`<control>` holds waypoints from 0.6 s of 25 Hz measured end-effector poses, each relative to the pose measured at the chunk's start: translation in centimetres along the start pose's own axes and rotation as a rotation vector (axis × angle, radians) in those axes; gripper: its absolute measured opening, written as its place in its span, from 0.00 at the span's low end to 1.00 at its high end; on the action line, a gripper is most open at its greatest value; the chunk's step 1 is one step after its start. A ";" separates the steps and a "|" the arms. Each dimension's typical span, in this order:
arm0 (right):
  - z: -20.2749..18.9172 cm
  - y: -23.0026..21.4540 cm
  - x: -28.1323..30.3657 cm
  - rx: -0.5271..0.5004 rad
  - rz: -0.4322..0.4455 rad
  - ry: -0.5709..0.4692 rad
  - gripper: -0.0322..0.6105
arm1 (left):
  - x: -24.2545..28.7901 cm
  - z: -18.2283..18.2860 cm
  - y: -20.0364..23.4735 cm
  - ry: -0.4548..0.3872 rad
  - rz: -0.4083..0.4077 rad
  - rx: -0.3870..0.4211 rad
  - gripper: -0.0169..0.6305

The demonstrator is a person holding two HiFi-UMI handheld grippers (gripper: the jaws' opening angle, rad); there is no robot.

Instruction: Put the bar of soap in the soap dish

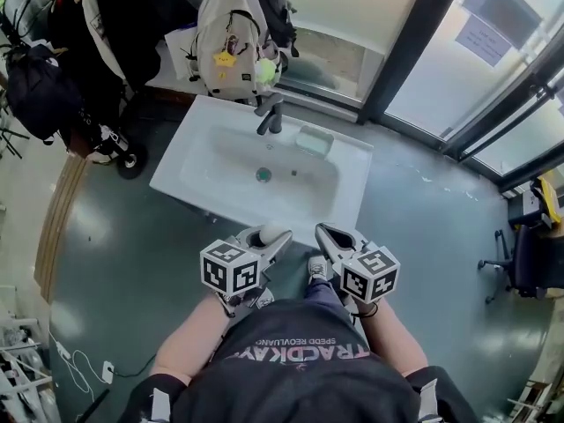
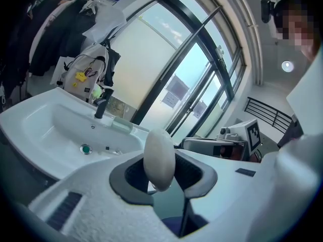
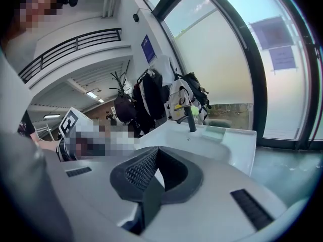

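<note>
Head view: a person stands at the 6 o'clock edge of a white, glossy rectangular sink (image 1: 189,161), a hand-held gripper in each hand. The left gripper (image 1: 267,239) pinches the bar of soap (image 1: 270,232), a smooth, off-white oval. The bar is raised just short of the sink's near rim. The right gripper (image 1: 324,233) sits beside it at 3 o'clock, its grey jaws drawn to a point with nothing between them. Each gripper carries a cube of black-and-white square markers.

The soap dish (image 1: 314,141), a small pale-green rounded rectangle, rests on the sink's back ledge at 1 o'clock from the round green drain (image 1: 263,174). It lies just right of the dark, angular faucet (image 1: 270,113). A beige backpack (image 1: 231,38) hangs beyond the sink at 12 o'clock, above a shiny grey-green floor (image 1: 115,236).

In the left gripper view, the soap (image 2: 159,158) stands upright on its long axis, clamped between dark ribbed pads set in pale, grainy jaws. The dish (image 2: 122,125) shows far off at 11 o'clock from it, beside the faucet (image 2: 101,106).

In the right gripper view, the gripper (image 3: 154,173) has its textured black pads pressed together and empty. The dish (image 3: 214,132) is ahead at 1 o'clock on the sink's (image 3: 237,153) ledge.
</note>
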State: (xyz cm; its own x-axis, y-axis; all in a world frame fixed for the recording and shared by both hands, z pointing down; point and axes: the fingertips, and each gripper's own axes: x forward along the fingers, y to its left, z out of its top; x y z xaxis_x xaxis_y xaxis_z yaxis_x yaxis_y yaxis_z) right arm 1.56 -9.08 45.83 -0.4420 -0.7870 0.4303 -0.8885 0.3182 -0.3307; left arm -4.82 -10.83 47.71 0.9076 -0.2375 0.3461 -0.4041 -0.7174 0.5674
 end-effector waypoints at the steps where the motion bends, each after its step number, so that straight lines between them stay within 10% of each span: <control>1: 0.1 -0.7 -0.2 0.004 -0.002 0.000 0.07 | 0.7 0.4 -0.1 0.002 0.002 0.003 0.21; 15: 1.8 -9.8 0.3 0.020 0.017 0.030 0.07 | 10.7 4.5 2.3 0.015 0.078 -0.026 0.21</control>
State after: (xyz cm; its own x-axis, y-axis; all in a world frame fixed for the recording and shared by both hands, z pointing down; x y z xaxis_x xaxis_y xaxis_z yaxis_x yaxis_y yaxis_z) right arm 10.35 -13.41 47.74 -0.4605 -0.7652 0.4499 -0.8785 0.3204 -0.3543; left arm 4.45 -17.95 49.37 0.8717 -0.2817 0.4010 -0.4762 -0.6800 0.5575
